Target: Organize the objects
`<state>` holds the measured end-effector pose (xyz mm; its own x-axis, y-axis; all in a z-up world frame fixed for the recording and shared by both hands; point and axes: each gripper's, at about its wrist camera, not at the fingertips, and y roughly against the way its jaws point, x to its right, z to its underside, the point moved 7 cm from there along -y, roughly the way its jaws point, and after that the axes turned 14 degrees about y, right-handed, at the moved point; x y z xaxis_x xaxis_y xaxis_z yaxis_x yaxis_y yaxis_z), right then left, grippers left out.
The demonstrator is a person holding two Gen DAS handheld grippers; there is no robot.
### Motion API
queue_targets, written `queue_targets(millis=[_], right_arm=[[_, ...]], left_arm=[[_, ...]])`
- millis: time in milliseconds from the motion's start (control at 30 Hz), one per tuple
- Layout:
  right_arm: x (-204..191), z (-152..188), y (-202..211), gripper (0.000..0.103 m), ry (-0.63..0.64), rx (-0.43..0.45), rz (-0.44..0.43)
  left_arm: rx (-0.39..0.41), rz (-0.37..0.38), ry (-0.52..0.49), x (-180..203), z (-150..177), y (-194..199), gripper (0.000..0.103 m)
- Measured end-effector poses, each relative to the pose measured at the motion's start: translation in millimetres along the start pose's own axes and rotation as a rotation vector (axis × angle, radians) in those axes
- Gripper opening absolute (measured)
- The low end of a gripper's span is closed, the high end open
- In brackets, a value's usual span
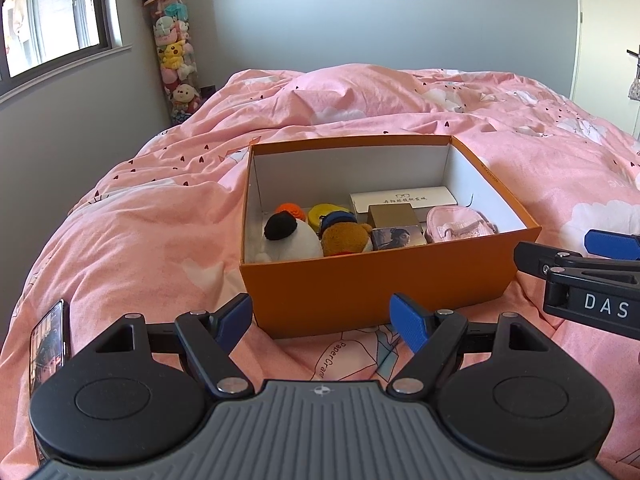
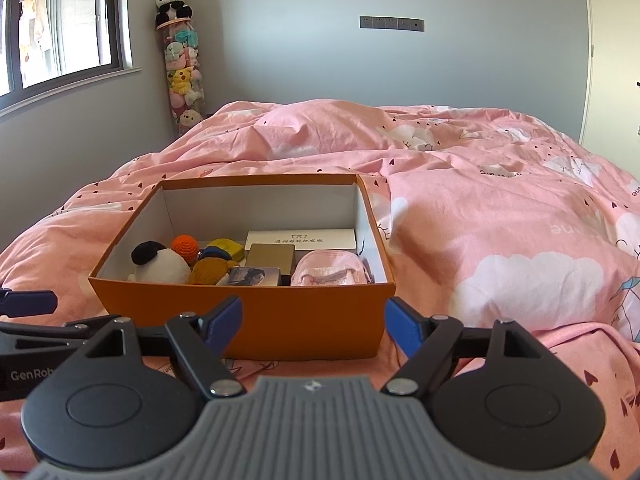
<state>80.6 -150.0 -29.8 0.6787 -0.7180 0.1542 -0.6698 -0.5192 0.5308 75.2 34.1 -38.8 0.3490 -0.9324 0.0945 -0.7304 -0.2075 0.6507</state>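
box (image 1: 360, 280) on bed (image 1: 160, 208) | toys (image 1: 296, 236) inside, left | phone (image 1: 50, 344) left

Both wrist cameras sit low and close, side by side, looking across the pink bed (image 1: 168, 216) toward the far wall, sharing the orange box (image 1: 372, 284) (image 2: 248, 320) just ahead.

left gripper (image 1: 322, 322) jaws spread, right gripper (image 2: 314, 324) jaws spread, both empty
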Motion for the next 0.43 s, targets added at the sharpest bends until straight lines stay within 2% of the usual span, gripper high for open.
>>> queue_targets(millis=[433], right_arm=[[-2.6,3.1,1.5,0.083,-0.006,-0.009,-0.003]], left_arm=[[0.008,0.006,-0.004,-0.8,-0.9,1.2,0.091]])
